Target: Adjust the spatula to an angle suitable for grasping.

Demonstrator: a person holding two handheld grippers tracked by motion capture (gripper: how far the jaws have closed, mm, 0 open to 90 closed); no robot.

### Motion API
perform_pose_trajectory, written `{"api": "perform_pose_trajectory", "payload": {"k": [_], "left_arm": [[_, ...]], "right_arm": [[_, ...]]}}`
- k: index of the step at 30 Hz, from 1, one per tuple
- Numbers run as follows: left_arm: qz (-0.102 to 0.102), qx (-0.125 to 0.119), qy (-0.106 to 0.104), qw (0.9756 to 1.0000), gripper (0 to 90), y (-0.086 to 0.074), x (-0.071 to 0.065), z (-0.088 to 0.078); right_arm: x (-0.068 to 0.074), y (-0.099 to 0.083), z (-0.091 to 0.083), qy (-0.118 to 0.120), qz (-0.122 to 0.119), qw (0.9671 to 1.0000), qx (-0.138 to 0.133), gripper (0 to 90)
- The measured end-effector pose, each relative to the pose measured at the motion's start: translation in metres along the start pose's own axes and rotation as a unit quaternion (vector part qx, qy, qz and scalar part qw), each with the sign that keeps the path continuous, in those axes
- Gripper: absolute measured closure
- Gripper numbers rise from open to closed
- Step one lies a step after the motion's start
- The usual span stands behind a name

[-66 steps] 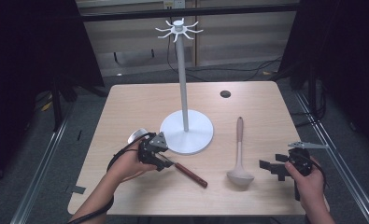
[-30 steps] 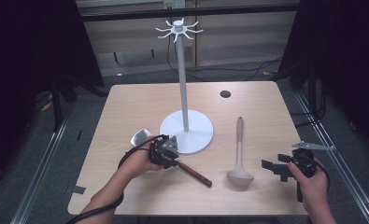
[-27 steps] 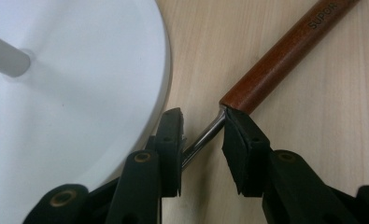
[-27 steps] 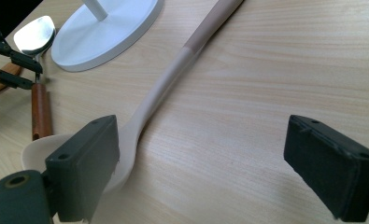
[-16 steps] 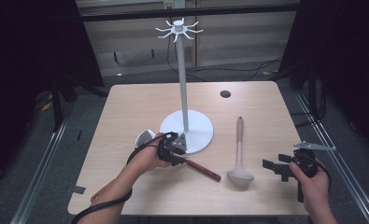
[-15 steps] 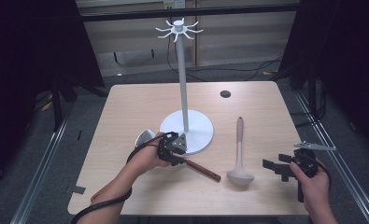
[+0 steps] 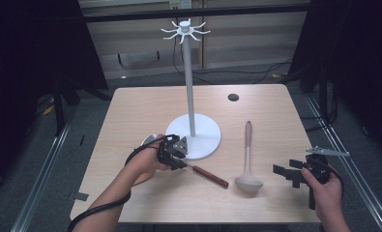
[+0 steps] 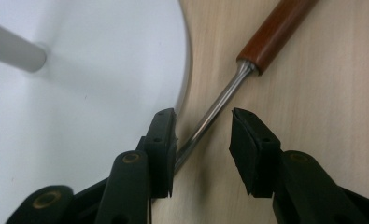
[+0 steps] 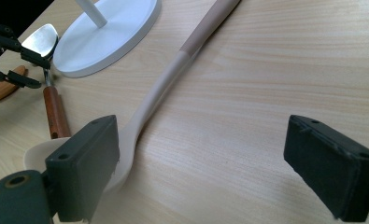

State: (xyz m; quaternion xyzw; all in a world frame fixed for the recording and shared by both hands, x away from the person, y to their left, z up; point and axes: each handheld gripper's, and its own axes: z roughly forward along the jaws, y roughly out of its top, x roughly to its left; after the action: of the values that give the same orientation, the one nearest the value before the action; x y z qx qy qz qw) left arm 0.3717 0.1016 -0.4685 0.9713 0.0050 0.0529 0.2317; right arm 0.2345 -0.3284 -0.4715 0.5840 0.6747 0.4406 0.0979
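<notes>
Metal spoon with wooden handle (image 7: pixel 205 173) lies near worktop's front edge, shank against white stand base (image 7: pixel 205 140). Left gripper (image 8: pixel 202 140) astride steel shank, jaws just opening, pads clear. Right gripper (image 9: pixel 201 163) wide open, idle beside beige ladle (image 9: pixel 163 88). Spoon stiff, light; steel slippery, so grip better at wooden handle.

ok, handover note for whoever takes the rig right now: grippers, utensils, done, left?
Left gripper: jaws have just been opening; the metal shaft of the wood-handled spoon lies between them on the table, pads not pressing.
Right gripper: open wide, holding nothing, beside the beige ladle.
Spoon lies against the edge of the rack base; ladle flat to the right of it.
Done: nothing hangs on the rack hooks.
Left: probably regrip the spoon and hang it, then the ladle.
</notes>
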Motion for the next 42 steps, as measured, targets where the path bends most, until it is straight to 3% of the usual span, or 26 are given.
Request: {"api": "perform_pose_trajectory", "payload": {"k": [3, 4, 9, 10, 11, 14, 16, 21, 25, 30, 32, 34, 37, 42], "left_arm": [[-0.008, -0.001, -0.001, 1.0, 59.7, -0.006, 0.0, 0.001], [0.008, 0.009, 0.0, 0.9999, 59.0, -0.007, 0.002, 0.0], [-0.001, 0.008, -0.003, 1.0, 59.1, -0.014, 0.005, 0.001], [-0.01, 0.003, -0.001, 0.9999, 59.1, -0.016, 0.004, 0.002], [0.006, 0.015, 0.0, 0.9999, 59.1, -0.016, 0.006, -0.001], [0.004, 0.015, -0.001, 0.9999, 59.3, -0.019, 0.006, -0.001], [0.015, 0.023, -0.005, 0.9996, 59.6, -0.019, 0.008, -0.002], [0.006, 0.017, -0.012, 0.9998, 65.1, -0.016, 0.012, 0.0], [0.034, 0.04, -0.03, 0.9982, 67.1, -0.01, 0.017, 0.002], [0.033, 0.04, -0.043, 0.9977, 70.1, -0.01, 0.019, 0.002], [0.025, 0.029, -0.042, 0.9984, 70.5, -0.012, 0.018, 0.002], [0.049, 0.038, -0.043, 0.9971, 71.4, -0.011, 0.02, 0.001], [0.07, 0.04, -0.038, 0.996, 73.9, -0.01, 0.02, 0.001], [0.083, 0.041, -0.032, 0.9952, 78.2, -0.012, 0.022, -0.001]], "right_arm": [[0.001, 0.0, 0.0, 0.001, 0.001, 1.0, 0.002, 10.2], [0.001, -0.001, 0.001, 0.001, 0.0, 1.0, 0.002, 10.2], [0.002, -0.001, 0.001, 0.001, 0.002, 1.0, 0.002, 10.2], [0.002, -0.001, 0.001, 0.001, 0.002, 1.0, 0.002, 10.2], [0.002, -0.001, 0.001, 0.001, 0.002, 1.0, 0.0, 10.2], [0.0, -0.001, 0.0, 0.001, 0.006, 1.0, 0.003, 10.2], [0.0, -0.001, 0.001, 0.0, 0.006, 1.0, 0.002, 10.2], [-0.002, -0.002, 0.001, 0.002, 0.009, 1.0, 0.001, 10.2], [-0.003, -0.002, -0.002, 0.001, 0.015, 0.9999, -0.002, 10.2], [-0.006, -0.004, -0.003, 0.001, 0.023, 0.9997, -0.003, 10.2], [-0.007, -0.004, -0.003, 0.001, 0.024, 0.9997, -0.003, 10.2], [-0.008, -0.005, -0.002, 0.0, 0.026, 0.9997, -0.002, 10.2], [-0.009, -0.005, -0.003, 0.003, 0.032, 0.9995, -0.006, 10.2], [-0.012, -0.007, -0.003, 0.004, 0.039, 0.9992, -0.009, 10.2]]}}
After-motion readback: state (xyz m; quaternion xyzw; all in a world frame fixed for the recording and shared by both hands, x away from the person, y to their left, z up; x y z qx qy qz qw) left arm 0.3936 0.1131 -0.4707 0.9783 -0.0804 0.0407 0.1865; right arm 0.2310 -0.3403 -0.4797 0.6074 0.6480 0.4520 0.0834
